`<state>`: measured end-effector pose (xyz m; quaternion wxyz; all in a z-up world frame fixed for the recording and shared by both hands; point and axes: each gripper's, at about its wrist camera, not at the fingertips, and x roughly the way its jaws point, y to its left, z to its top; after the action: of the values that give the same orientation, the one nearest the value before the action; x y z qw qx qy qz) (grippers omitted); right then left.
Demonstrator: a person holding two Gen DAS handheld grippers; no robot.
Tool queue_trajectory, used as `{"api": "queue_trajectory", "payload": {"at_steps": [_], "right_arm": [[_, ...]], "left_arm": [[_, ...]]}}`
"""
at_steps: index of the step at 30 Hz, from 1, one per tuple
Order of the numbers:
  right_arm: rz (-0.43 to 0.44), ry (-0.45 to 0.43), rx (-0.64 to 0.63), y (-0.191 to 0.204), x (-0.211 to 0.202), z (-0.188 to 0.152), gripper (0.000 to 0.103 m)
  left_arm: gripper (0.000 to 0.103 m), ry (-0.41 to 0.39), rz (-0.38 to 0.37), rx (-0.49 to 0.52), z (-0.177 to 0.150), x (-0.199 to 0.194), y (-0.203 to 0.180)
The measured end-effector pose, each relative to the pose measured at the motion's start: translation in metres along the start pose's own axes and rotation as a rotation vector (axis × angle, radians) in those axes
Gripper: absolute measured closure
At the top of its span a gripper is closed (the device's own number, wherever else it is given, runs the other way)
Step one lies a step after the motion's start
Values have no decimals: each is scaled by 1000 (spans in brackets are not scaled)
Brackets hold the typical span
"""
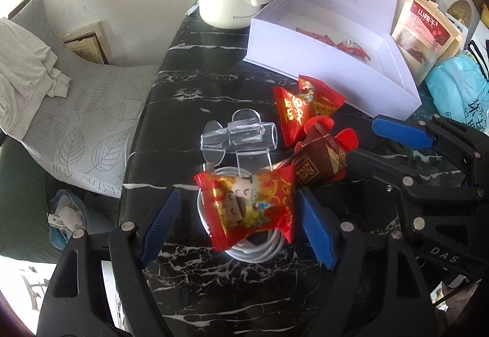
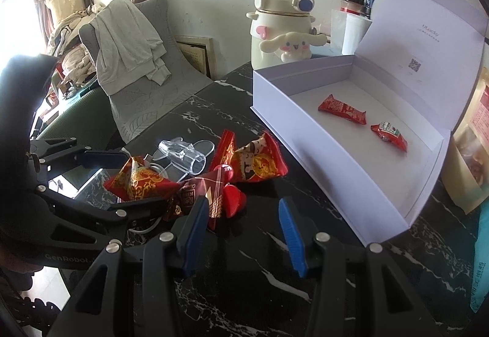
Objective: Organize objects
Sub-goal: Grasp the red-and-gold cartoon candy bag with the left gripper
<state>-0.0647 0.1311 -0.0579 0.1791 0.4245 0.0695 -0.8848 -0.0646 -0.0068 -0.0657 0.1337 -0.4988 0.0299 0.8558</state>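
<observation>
Candy packets lie in a loose cluster on the black marble table [image 1: 189, 86], in front of an open white box [image 2: 351, 172] that already holds two red sachets [image 2: 342, 109]. A red packet with a cartoon face [image 1: 250, 208] rests on a coiled white cable [image 1: 259, 251], right between the blue pads of the left gripper [image 1: 238, 224]; its fingers stand apart, one to each side of the packet, and neither pad presses it. Just beyond lies a clear plastic holder [image 1: 238, 138]. A brown and red wrapped candy [image 2: 207, 196] lies at the tip of one finger of the right gripper [image 2: 241, 233], whose fingers are also spread, with bare table between them. A cream bottle with a plush dog [image 2: 281, 34] stands behind the box.
</observation>
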Motion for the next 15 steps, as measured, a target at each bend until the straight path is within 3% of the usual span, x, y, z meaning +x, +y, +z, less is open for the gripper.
{"api": "queue_trajectory", "payload": {"at_steps": [3, 10, 15], "right_arm": [[4, -4, 3, -2, 0, 1, 55], [5, -24, 35, -10, 0, 4, 55], [8, -8, 39, -14, 7, 3, 55]], "left_arm": [[42, -15, -30, 5, -1, -1, 0], [51, -23, -71, -17, -3, -8, 6], [51, -35, -64, -33, -4, -15, 12]]}}
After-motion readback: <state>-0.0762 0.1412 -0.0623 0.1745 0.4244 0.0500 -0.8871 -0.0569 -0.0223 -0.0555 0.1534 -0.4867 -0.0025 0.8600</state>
